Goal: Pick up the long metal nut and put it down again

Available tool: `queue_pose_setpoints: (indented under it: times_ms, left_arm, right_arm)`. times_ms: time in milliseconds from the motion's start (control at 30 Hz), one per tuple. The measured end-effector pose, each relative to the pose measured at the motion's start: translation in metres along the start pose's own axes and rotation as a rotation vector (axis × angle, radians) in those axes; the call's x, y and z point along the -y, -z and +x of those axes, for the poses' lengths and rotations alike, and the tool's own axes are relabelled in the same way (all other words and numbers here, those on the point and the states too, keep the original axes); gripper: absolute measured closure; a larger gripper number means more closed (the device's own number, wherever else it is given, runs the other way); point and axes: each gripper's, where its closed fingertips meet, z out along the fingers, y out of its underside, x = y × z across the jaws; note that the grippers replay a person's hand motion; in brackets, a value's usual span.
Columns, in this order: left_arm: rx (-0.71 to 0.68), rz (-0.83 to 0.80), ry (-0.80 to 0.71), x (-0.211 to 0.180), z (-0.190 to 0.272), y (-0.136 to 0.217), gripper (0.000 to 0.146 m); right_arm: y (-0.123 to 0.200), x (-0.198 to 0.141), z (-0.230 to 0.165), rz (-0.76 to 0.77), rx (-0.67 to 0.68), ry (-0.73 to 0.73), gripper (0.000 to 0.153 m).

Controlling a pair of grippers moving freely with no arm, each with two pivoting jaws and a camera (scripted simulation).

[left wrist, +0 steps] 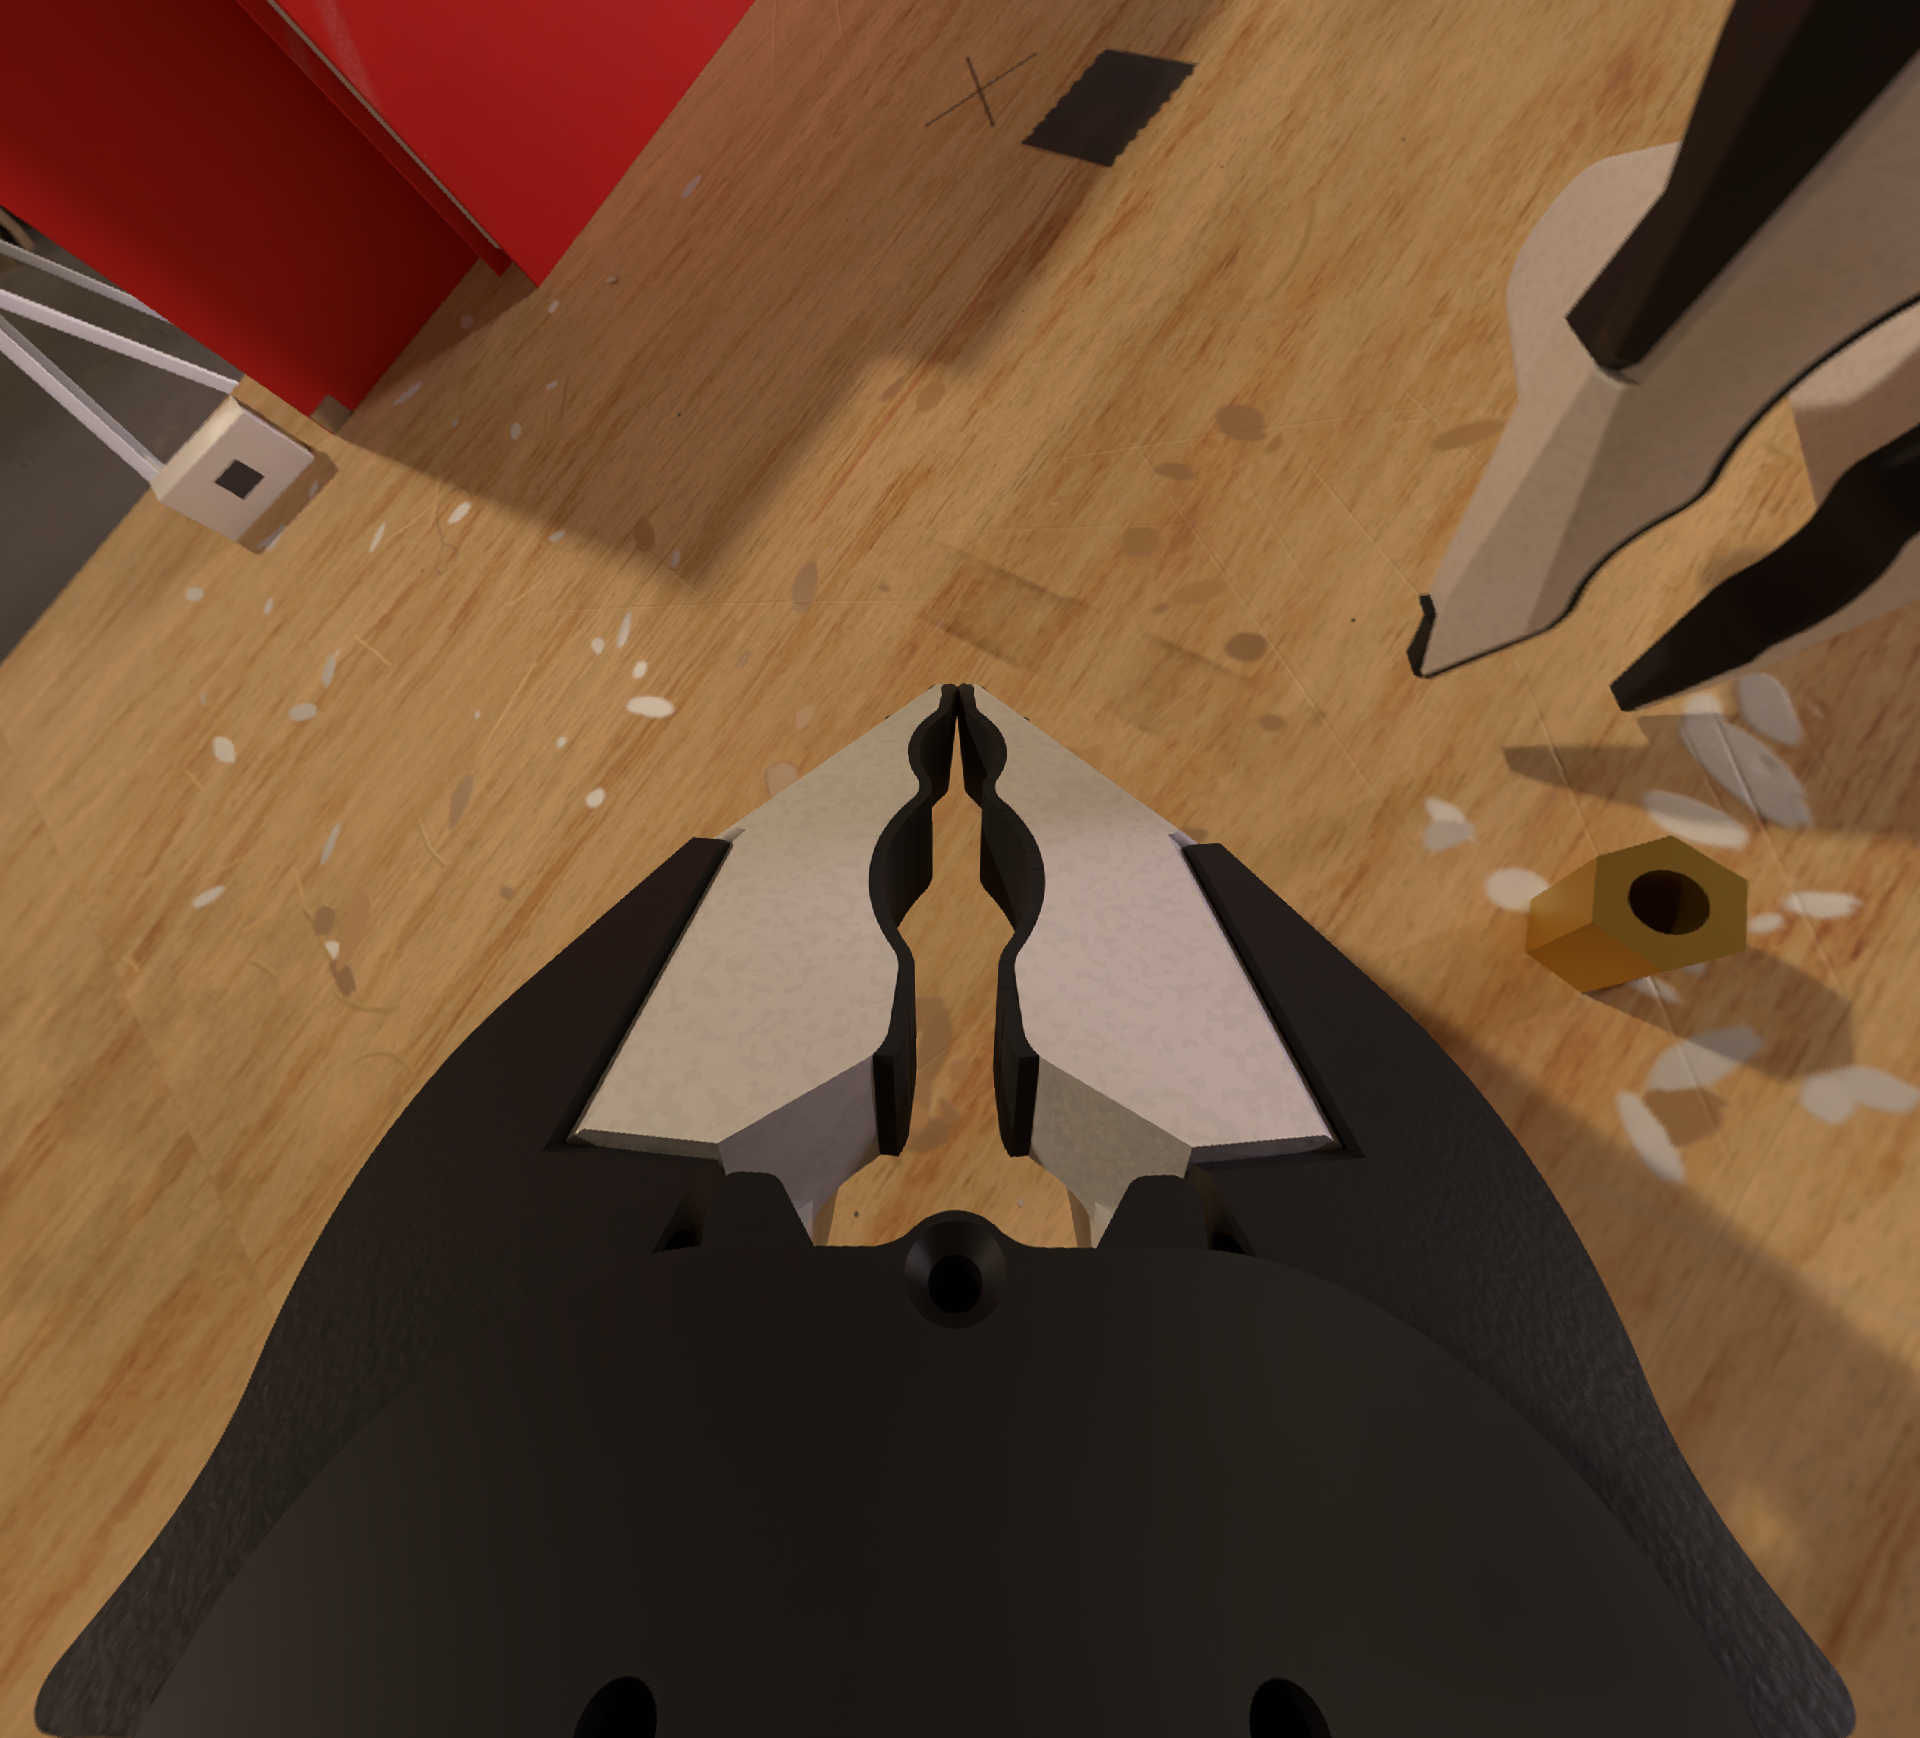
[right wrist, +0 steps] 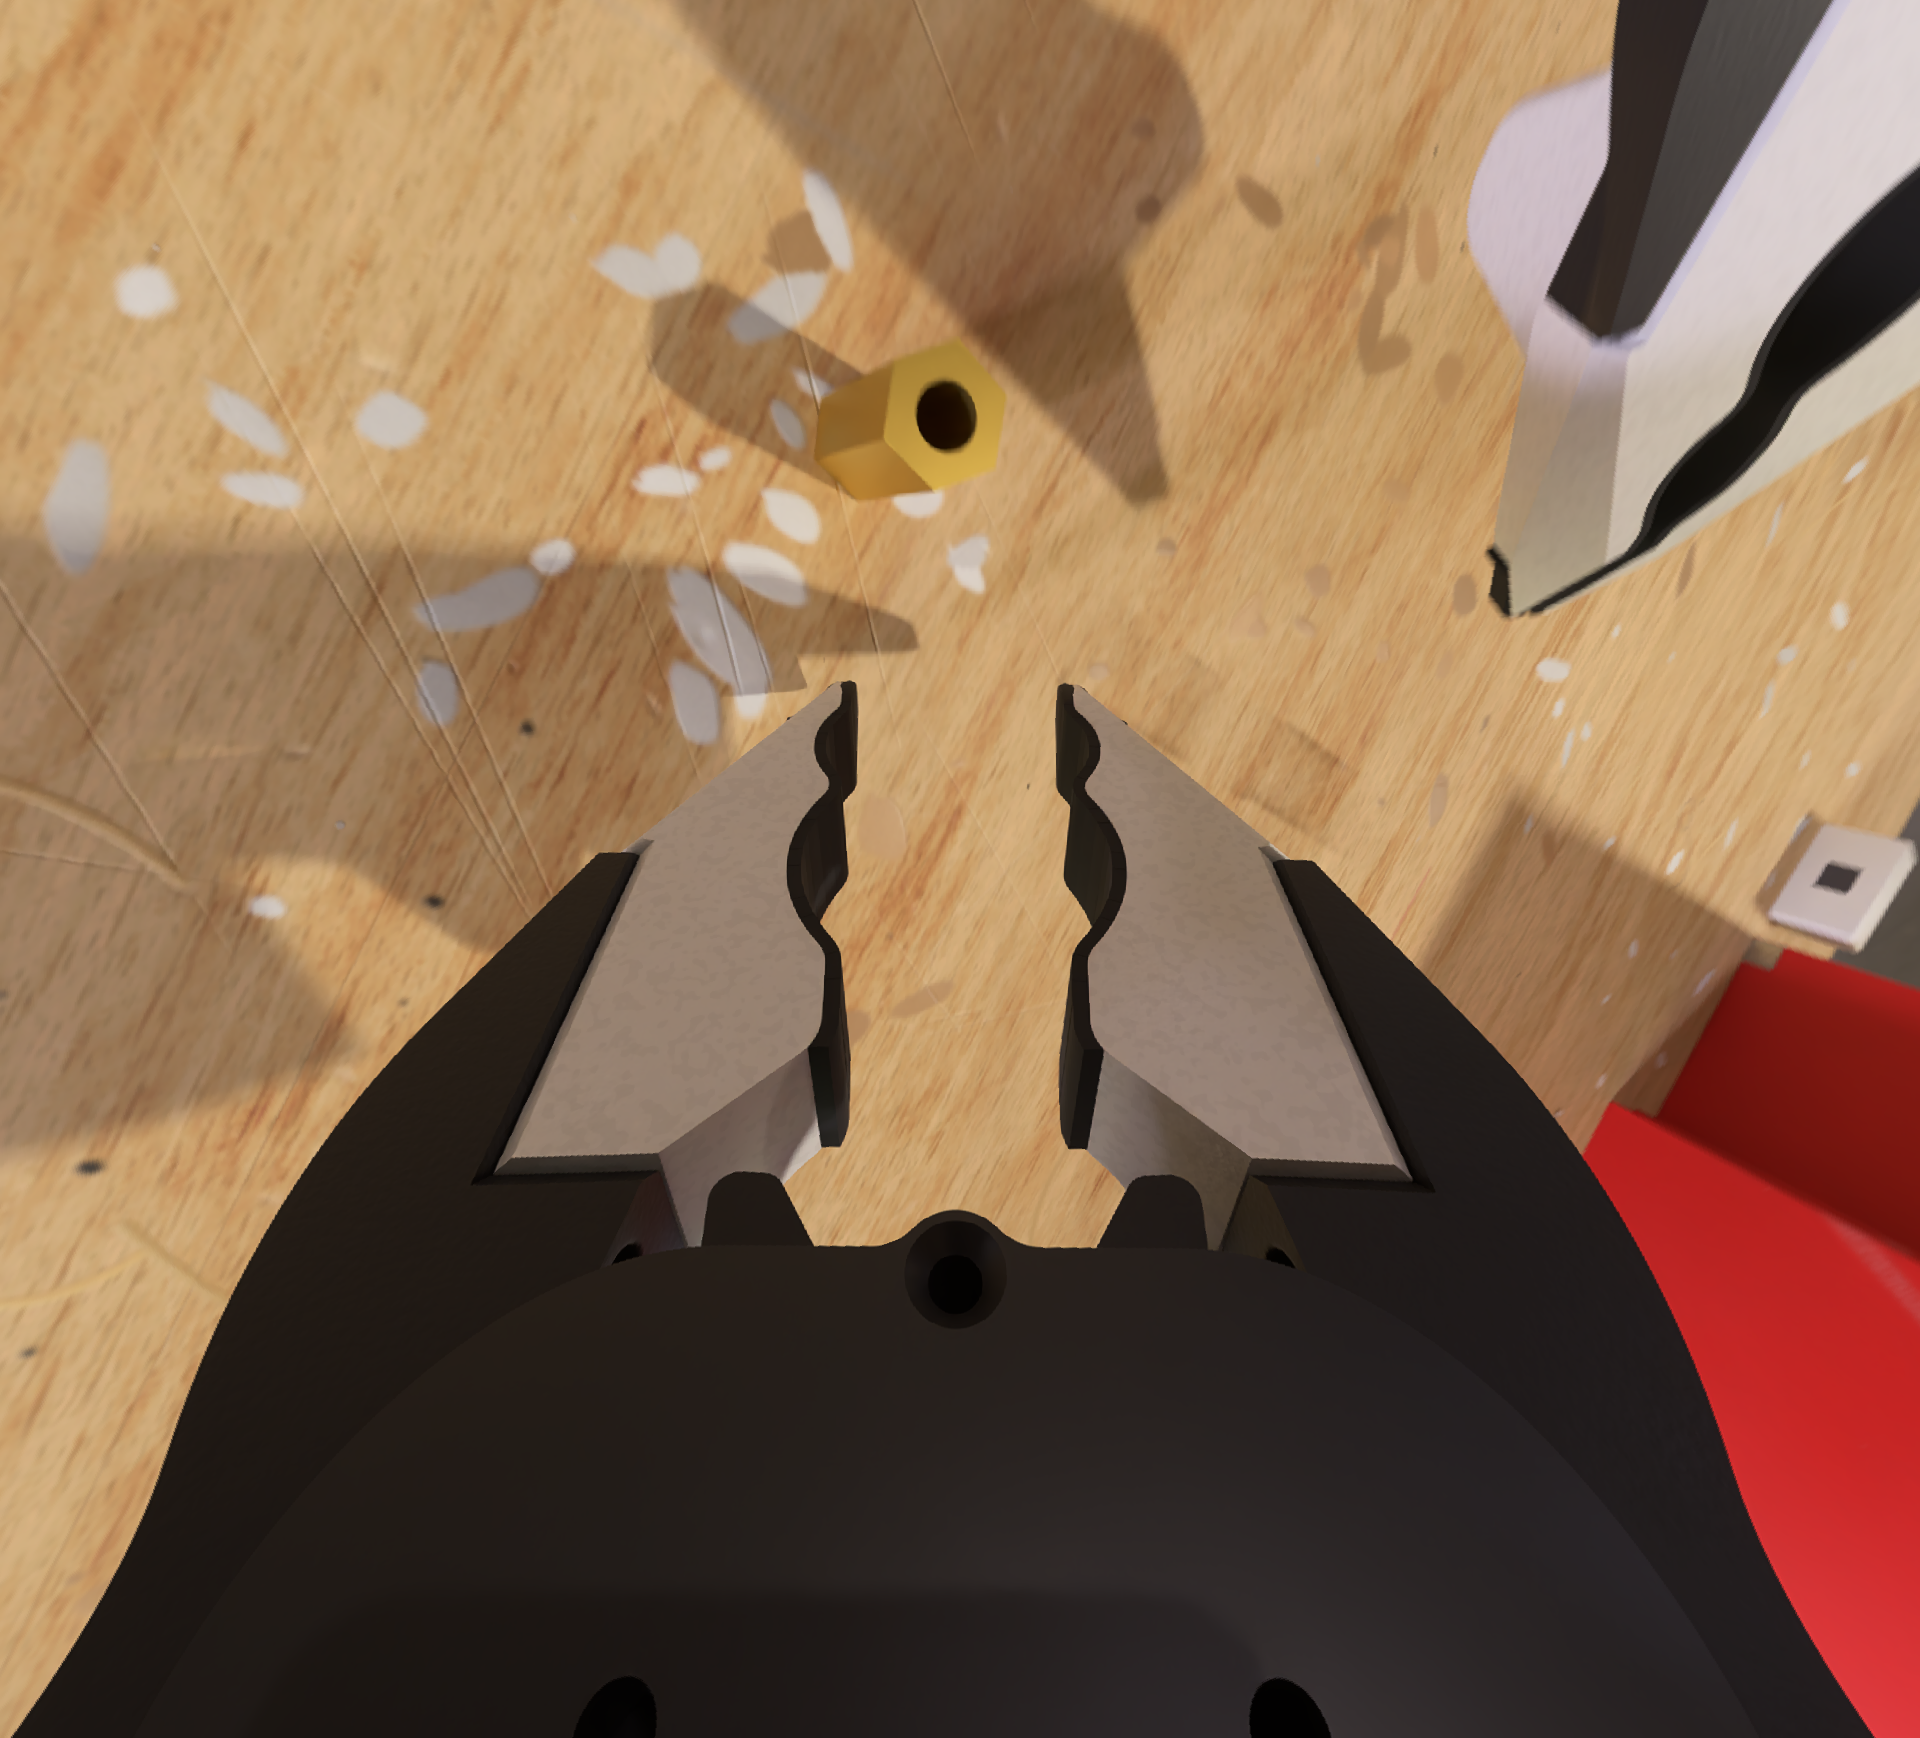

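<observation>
The long metal nut (right wrist: pixel 910 421) is a brass-coloured hexagon with a round bore, lying on its side on the wooden table, ahead and slightly left of my right gripper (right wrist: pixel 956 701). That gripper is open and empty, above the table and clear of the nut. In the left wrist view the nut (left wrist: pixel 1636 911) lies to the right of my left gripper (left wrist: pixel 957 696), which is shut and empty. The right gripper (left wrist: pixel 1527 665) also shows there, above the nut, at the upper right. The left gripper (right wrist: pixel 1507 587) shows in the right wrist view at the upper right.
A red box (left wrist: pixel 395 57) stands at the far left of the left wrist view and shows at the lower right of the right wrist view (right wrist: pixel 1787 1273). A small white block with a square hole (left wrist: pixel 234 483) sits at the table edge. A black patch (left wrist: pixel 1107 107) lies farther off. Pale flecks surround the nut.
</observation>
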Motion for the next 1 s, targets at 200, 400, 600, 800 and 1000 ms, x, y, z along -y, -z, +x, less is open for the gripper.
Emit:
queue_pose_setpoints:
  times_ms: [200,400,600,800,1000]
  left_arm:
    - [-0.140,0.081,0.154,0.011,0.009,0.009,0.146]
    - [-0.270,0.198,0.246,0.029,0.013,0.026,0.146]
    - [-0.203,0.154,0.205,0.026,0.011,0.025,0.146]
    - [-0.199,0.166,0.191,0.028,0.012,0.026,0.146]
    - [-0.189,0.155,0.202,0.025,0.008,0.023,0.146]
  right_arm:
    - [0.018,-0.005,0.021,0.098,-0.007,-0.188,0.100]
    - [0.040,-0.002,0.049,0.295,-0.002,-0.468,0.107]
    - [0.019,0.033,0.012,0.273,0.092,-0.291,0.109]
    - [-0.011,0.046,-0.009,0.258,0.146,-0.236,0.114]
    - [-0.010,0.042,-0.001,0.283,0.165,-0.333,0.133]
